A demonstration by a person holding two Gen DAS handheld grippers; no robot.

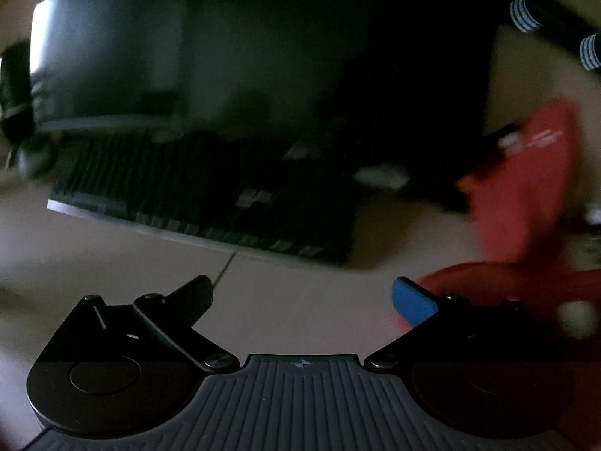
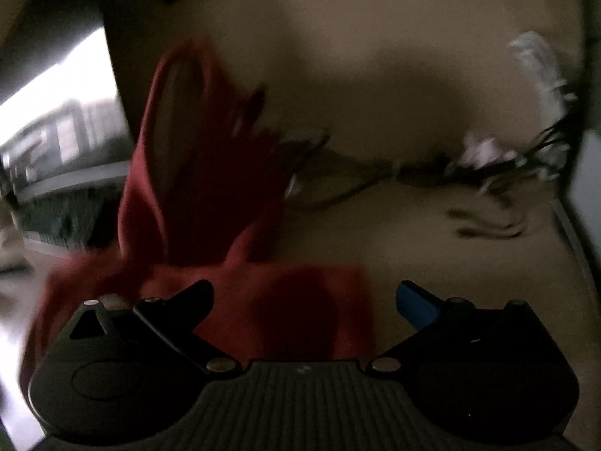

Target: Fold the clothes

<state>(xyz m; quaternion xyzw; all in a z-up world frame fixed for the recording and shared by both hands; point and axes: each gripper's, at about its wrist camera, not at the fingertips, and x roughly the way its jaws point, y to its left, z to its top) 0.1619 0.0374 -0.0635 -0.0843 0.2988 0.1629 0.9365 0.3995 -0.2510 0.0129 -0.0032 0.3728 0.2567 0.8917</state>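
Note:
A red garment [image 1: 526, 188] lies crumpled on the pale floor at the right of the left wrist view, blurred by motion. My left gripper [image 1: 302, 297] is open over bare floor, the red cloth just right of its blue fingertip [image 1: 413, 300]. In the right wrist view the same red garment [image 2: 210, 195] spreads from the middle left down under my right gripper [image 2: 304, 300], which stands open above the cloth with nothing between its fingers.
A black keyboard [image 1: 203, 199] and a dark monitor [image 1: 109, 49] sit ahead of the left gripper. Striped cuffs [image 1: 524, 13] show at the top right. A tangle of cables [image 2: 488, 169] lies on the floor to the right. A bright window [image 2: 56, 112] is at the left.

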